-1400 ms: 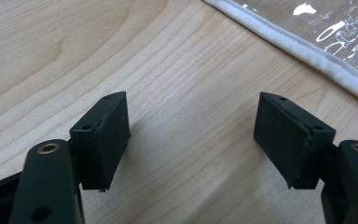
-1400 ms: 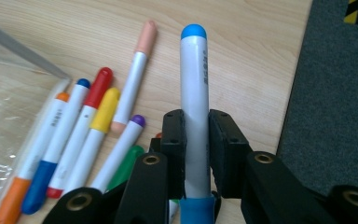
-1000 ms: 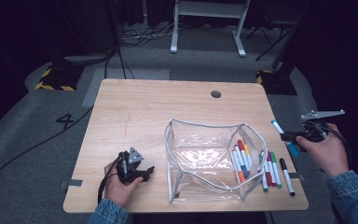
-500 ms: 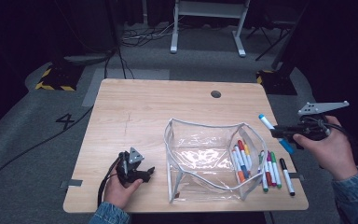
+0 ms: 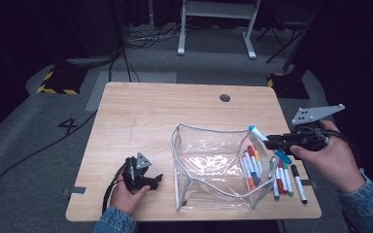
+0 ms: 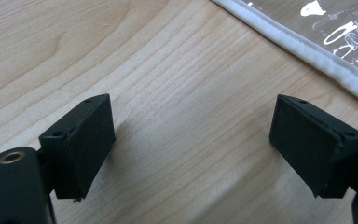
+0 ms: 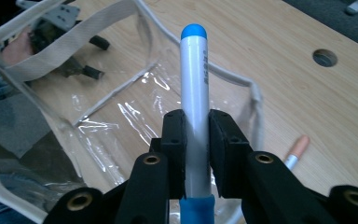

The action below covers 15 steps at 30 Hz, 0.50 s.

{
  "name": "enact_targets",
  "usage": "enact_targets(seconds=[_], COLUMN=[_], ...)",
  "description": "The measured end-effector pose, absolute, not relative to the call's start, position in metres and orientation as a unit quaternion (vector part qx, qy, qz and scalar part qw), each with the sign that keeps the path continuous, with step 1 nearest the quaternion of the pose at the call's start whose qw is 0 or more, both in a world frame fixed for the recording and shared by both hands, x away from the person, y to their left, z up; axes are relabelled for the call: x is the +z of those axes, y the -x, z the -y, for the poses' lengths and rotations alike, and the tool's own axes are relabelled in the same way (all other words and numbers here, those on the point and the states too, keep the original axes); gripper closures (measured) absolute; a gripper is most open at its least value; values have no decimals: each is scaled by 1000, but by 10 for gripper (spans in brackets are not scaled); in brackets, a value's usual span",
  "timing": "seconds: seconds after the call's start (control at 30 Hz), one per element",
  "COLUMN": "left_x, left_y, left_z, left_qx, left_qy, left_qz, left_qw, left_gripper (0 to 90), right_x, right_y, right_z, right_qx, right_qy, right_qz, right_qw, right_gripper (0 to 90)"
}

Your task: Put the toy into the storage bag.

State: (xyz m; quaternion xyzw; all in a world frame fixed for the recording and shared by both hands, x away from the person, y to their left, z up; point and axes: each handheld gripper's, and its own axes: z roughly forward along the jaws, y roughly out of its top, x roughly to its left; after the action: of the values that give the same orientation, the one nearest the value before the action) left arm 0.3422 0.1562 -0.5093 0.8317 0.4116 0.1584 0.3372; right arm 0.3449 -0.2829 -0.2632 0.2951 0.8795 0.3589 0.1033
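Blue-capped marker held above the clear pouch

Right gripper has its two black jaws clamped on a white marker with a blue cap, the pads pressing the barrel from both sides in the right gripper view. In the high view the marker is off the tabletop, its capped end reaching out over the right rim of the clear pouch, which stands open near the front edge with a white trim around its mouth. Several coloured markers lie inside the pouch against its right wall, and a further row of markers lies on the wood just beside the pouch on the right. One orange-tipped marker shows on the wood in the right gripper view.

Left gripper rests on the tabletop near the front left, apart from the pouch. Its jaws have just been opening and now stand wide, with bare wood between them in the left gripper view; the pouch's white trim passes near the upper right corner there.
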Motion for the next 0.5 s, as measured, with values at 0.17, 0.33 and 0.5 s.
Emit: enact_targets(seconds=[0.17, 0.33, 0.5], left_x=[-509, -510, -509], left_y=[-347, -350, -351], left_z=[-154, -152, -152], left_qx=[157, 155, 154], left_qy=[-834, -834, -835], left_qz=[-410, -410, -410], left_qw=[335, 334, 333], left_gripper=[107, 91, 89], right_x=[-266, -271, -276], right_y=[-342, -339, -337], right_z=[259, 244, 230], right_qx=[352, 344, 337], right_qy=[-266, -246, -223], right_qz=[-893, -903, -913], right_qw=[86, 71, 55], right_gripper=[771, 771, 770])
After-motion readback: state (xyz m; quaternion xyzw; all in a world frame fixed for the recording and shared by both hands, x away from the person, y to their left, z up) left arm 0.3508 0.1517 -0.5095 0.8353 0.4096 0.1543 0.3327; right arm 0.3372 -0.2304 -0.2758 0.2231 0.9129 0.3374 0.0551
